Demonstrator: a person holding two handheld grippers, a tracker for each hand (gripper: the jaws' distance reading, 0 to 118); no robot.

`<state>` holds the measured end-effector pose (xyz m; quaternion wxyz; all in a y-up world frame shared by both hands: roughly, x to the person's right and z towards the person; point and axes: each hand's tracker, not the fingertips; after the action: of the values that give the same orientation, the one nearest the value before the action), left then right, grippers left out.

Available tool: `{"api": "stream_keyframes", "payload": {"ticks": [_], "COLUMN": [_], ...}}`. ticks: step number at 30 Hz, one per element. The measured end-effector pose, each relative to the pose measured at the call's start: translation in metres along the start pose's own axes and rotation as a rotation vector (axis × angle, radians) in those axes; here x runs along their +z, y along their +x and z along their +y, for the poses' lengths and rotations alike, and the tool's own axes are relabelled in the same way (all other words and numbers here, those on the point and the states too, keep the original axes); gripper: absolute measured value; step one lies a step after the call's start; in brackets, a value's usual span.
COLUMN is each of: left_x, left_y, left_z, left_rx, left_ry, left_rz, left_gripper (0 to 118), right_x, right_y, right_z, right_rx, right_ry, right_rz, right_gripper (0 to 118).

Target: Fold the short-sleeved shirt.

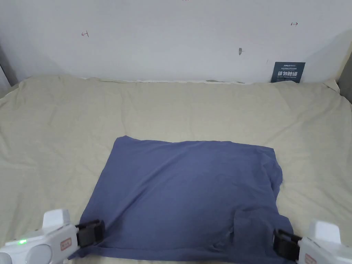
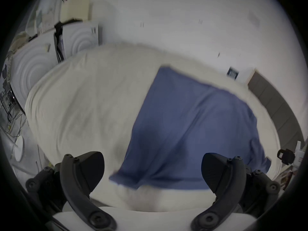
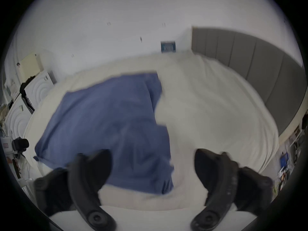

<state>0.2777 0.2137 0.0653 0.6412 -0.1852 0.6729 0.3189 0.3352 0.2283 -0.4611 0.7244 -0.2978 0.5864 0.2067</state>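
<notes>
A blue short-sleeved shirt (image 1: 192,192) lies spread as a rough rectangle on the beige bed sheet (image 1: 206,110), with a sleeve flap at its near right corner. My left gripper (image 1: 90,233) sits at the shirt's near left corner. In the left gripper view the left gripper (image 2: 152,159) is open, its jaws wide apart, hovering just short of the shirt (image 2: 191,118). My right gripper (image 1: 282,244) is at the near right corner by the sleeve. The right gripper (image 3: 152,153) is also open, the shirt's (image 3: 108,114) edge lying ahead of its jaws.
The bed runs to a white wall where a dark sign card (image 1: 287,72) leans at the back right. A grey padded panel (image 3: 250,59) borders the bed's right side. White boxes (image 2: 33,64) and cables stand off the left side.
</notes>
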Motion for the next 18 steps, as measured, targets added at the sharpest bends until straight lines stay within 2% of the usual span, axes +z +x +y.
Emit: {"api": "stream_keyframes", "payload": {"ticks": [2,7,12,14,15,16,18], "left_x": [0.020,0.069,0.099,0.104,0.104,0.105,0.104], "left_y": [0.013,0.052,0.081,0.088,0.089,0.091,0.092], "left_z": [0.021,0.059,0.072,0.069,0.067,0.064,0.062], "left_rx": [-0.022,-0.124,-0.188,-0.211,-0.215,-0.214,-0.214], "left_ry": [0.102,0.360,0.565,0.624,0.635,0.643,0.643], "left_rz": [-0.031,-0.032,0.016,0.020,0.022,0.020,0.009], "left_gripper": [117,117,117,113,103,75,4], "right_x": [0.026,0.076,0.104,0.108,0.110,0.111,0.111], "right_y": [-0.011,-0.042,-0.063,-0.068,-0.069,-0.070,-0.072], "right_z": [0.022,0.065,0.081,0.080,0.079,0.079,0.078], "right_rx": [0.017,0.081,0.133,0.129,0.133,0.140,0.151], "right_ry": [0.149,0.394,0.551,0.590,0.592,0.594,0.601], "right_rz": [-0.006,-0.010,-0.046,-0.057,-0.049,-0.043,-0.045], "right_gripper": [110,110,110,102,91,69,18]}}
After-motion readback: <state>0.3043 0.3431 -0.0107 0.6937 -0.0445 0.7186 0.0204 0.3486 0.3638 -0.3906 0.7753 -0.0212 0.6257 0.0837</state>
